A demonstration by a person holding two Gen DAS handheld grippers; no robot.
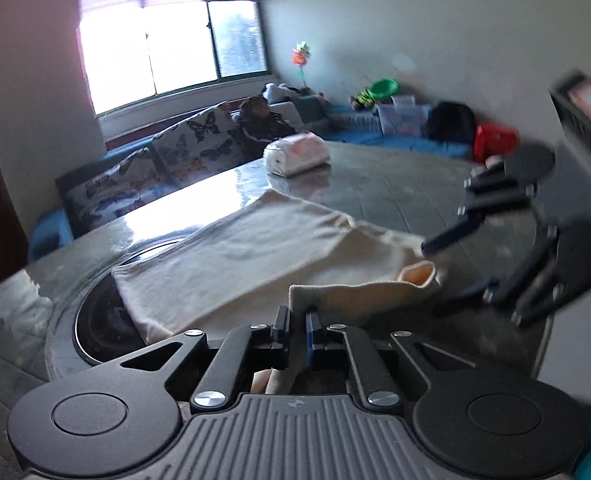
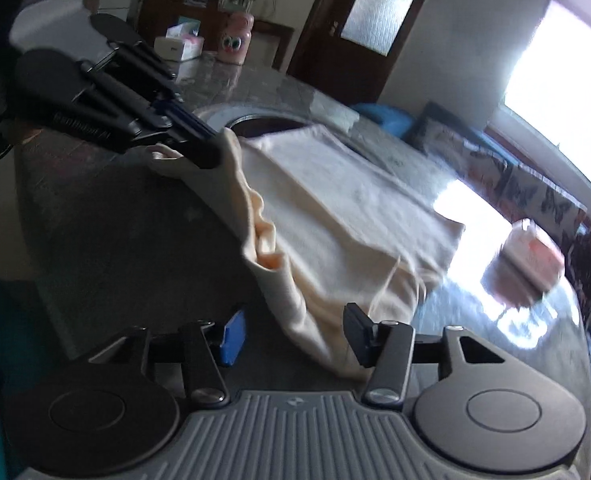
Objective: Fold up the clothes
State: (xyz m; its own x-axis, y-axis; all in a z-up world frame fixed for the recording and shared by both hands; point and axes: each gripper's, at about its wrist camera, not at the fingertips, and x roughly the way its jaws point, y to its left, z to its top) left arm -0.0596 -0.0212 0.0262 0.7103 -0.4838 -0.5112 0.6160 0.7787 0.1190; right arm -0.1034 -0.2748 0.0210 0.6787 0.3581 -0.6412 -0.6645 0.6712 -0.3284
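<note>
A cream garment [image 1: 255,256] lies partly folded on the dark round table [image 1: 375,188]; it also shows in the right wrist view [image 2: 335,216]. My left gripper [image 1: 297,322] is shut on the garment's near edge and lifts it slightly; in the right wrist view it [image 2: 211,152] holds a raised corner. My right gripper [image 2: 295,336] is open, its jaws either side of the garment's near fold without pinching it. In the left wrist view it [image 1: 455,264] is at the right, open beside the garment's sleeve end.
A wrapped white package [image 1: 297,154] sits on the table's far side, also in the right wrist view [image 2: 531,256]. A round recess [image 1: 95,320] in the table lies under the garment. A sofa with butterfly cushions [image 1: 167,160] stands behind. A pink jar [image 2: 235,42] and tissue box [image 2: 177,46] sit beyond.
</note>
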